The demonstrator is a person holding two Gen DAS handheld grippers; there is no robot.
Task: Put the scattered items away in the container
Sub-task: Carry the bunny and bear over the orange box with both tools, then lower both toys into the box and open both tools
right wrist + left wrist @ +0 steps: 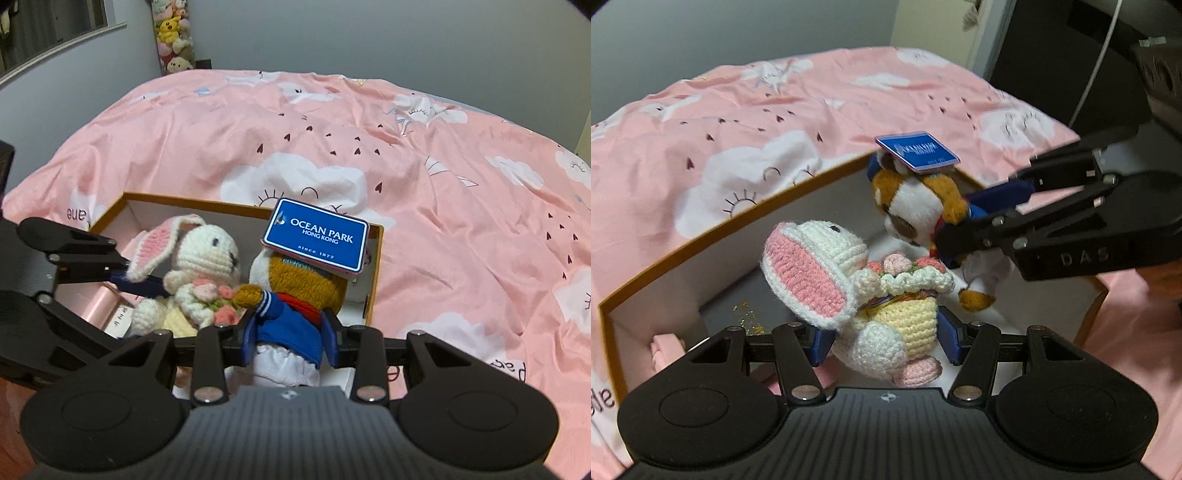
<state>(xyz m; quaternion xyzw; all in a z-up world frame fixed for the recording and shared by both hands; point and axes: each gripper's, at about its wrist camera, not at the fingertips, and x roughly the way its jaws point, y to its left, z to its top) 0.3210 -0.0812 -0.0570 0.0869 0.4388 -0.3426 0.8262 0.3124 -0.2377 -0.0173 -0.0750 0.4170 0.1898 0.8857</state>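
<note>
Fingers on the left gripper point(886, 341) clamp the crochet bunny point(857, 291); the right gripper's point(291, 338) fingers squeeze the plush dog point(295, 295), blue tag point(316, 236) on its head. Pink cloud-print bed point(443, 184) fills the room up to grey walls. Both toys hang inside the orange-rimmed box point(713, 229) near the bed's front edge, over a pink packet point(99, 306).

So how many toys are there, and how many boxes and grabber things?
Soft toys: 2, the white crocheted bunny with pink ears and the brown and white plush animal in a blue jacket with a blue tag
Boxes: 1, the orange-rimmed white cardboard box
Black grabbers: 2, left gripper and right gripper
Total: 5
</note>
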